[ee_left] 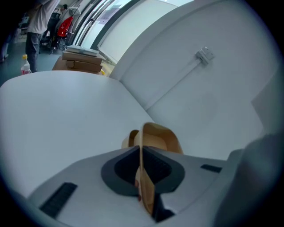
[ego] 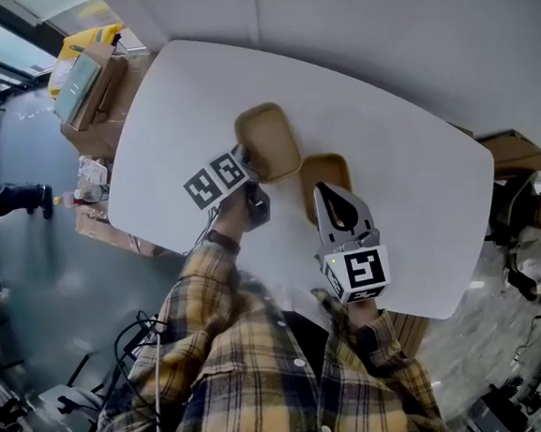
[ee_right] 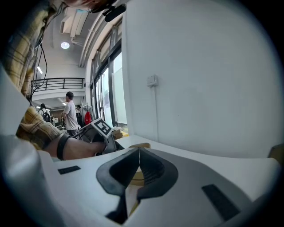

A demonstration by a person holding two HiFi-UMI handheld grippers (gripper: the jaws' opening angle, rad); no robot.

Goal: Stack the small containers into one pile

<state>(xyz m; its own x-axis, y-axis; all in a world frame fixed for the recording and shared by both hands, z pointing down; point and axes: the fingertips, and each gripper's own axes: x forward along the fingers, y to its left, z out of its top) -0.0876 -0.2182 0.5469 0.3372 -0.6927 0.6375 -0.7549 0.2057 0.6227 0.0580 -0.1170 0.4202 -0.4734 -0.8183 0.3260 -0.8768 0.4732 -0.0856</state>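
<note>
Two tan paper containers lie on the white table (ego: 410, 198). My left gripper (ego: 247, 162) is shut on the near rim of the left container (ego: 269, 137). In the left gripper view that container's wall (ee_left: 157, 135) runs on edge between the pads of the left gripper (ee_left: 140, 153). The second container (ego: 326, 172) lies just right of the first one. My right gripper (ego: 326, 192) hovers over its near end with the jaws shut. In the right gripper view, tan card (ee_right: 134, 178) shows below the closed right gripper (ee_right: 139, 156). Nothing is clearly pinched between its pads.
Cardboard boxes (ego: 90, 94) and a bottle (ego: 79, 195) stand on the floor past the table's left edge. Another box (ego: 519, 151) sits at the right. A white wall rises behind the table. A person (ee_right: 70, 114) stands far off in the hall.
</note>
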